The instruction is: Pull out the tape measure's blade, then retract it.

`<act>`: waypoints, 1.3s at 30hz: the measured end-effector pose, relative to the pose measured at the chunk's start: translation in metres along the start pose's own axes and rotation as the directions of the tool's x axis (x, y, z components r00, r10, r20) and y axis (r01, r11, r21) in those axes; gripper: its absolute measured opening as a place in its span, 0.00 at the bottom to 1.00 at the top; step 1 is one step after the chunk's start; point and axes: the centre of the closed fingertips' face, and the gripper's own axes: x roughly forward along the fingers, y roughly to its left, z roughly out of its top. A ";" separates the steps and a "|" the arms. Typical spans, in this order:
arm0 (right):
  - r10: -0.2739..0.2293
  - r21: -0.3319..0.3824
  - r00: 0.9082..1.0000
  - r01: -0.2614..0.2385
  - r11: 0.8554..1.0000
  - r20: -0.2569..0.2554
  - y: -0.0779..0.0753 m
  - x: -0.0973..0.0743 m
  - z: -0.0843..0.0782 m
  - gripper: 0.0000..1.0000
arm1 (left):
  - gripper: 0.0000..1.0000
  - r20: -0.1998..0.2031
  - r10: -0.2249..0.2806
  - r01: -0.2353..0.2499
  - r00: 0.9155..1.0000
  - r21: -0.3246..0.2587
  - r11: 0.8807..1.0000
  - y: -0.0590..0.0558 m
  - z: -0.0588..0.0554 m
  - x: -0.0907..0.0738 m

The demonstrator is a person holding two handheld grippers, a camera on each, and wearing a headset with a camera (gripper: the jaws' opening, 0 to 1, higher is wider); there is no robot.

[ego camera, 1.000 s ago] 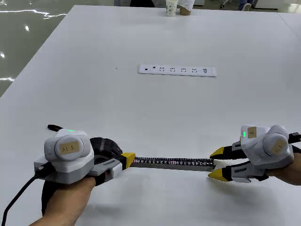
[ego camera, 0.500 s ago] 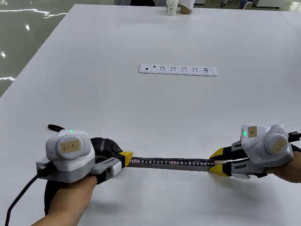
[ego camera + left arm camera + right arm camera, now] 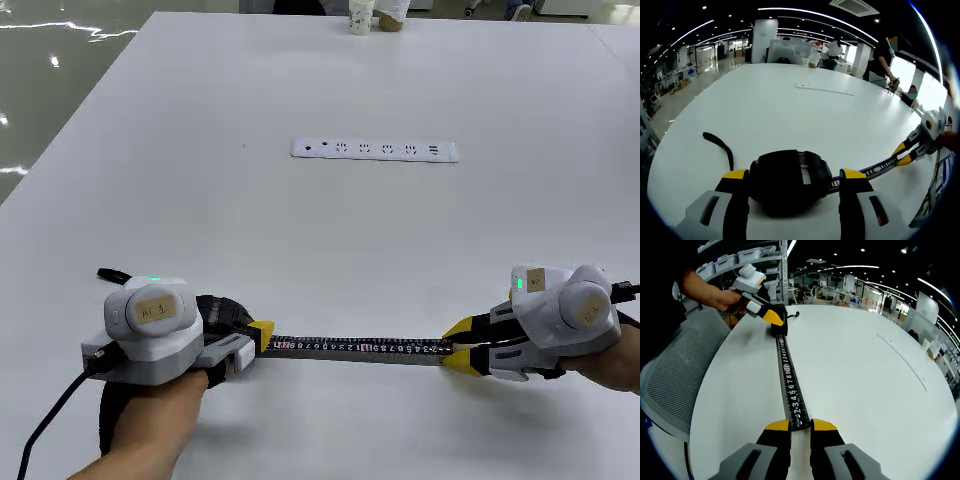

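The black tape measure case (image 3: pixel 222 312) lies on the white table (image 3: pixel 300 230) at the near left, and my left gripper (image 3: pixel 245 335) is shut on it. The case (image 3: pixel 790 177) sits between the yellow-tipped jaws of that gripper (image 3: pixel 794 175) in the left gripper view. The dark numbered blade (image 3: pixel 360 347) runs flat along the table to the right. My right gripper (image 3: pixel 455 346) is shut on the blade's end. The right gripper view looks along the blade (image 3: pixel 788 380) from the right gripper (image 3: pixel 800 426) to the case (image 3: pixel 779 325) and the left gripper (image 3: pixel 771 317).
A white power strip (image 3: pixel 375 150) lies mid-table, and cups (image 3: pixel 362 15) stand at the far edge. A black strap (image 3: pixel 112 272) trails left of the case. A mesh chair (image 3: pixel 670 385) stands beside the table. People stand past the far end (image 3: pixel 885 55).
The right gripper's jaws have come together on the blade's end. The left gripper with the case has shifted slightly left, so a little more blade shows.
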 end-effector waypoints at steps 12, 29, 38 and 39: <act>-0.009 -0.007 1.000 0.009 1.000 0.001 0.000 0.000 -0.001 0.10 | 0.64 -0.005 0.027 -0.027 1.000 -0.012 1.000 0.005 -0.002 0.003; -0.011 -0.028 1.000 0.011 1.000 -0.005 0.000 0.000 -0.001 0.09 | 0.62 -0.052 0.035 -0.034 0.998 0.009 0.999 0.006 -0.005 0.004; -0.012 -0.031 1.000 0.012 0.999 -0.008 0.000 0.000 -0.001 0.09 | 0.60 -0.056 0.040 -0.039 0.998 0.021 0.999 0.006 -0.005 0.004; -0.012 -0.032 1.000 0.011 0.999 -0.008 0.000 0.000 -0.001 0.09 | 0.59 -0.058 0.041 -0.040 0.997 0.024 0.999 0.007 -0.005 0.004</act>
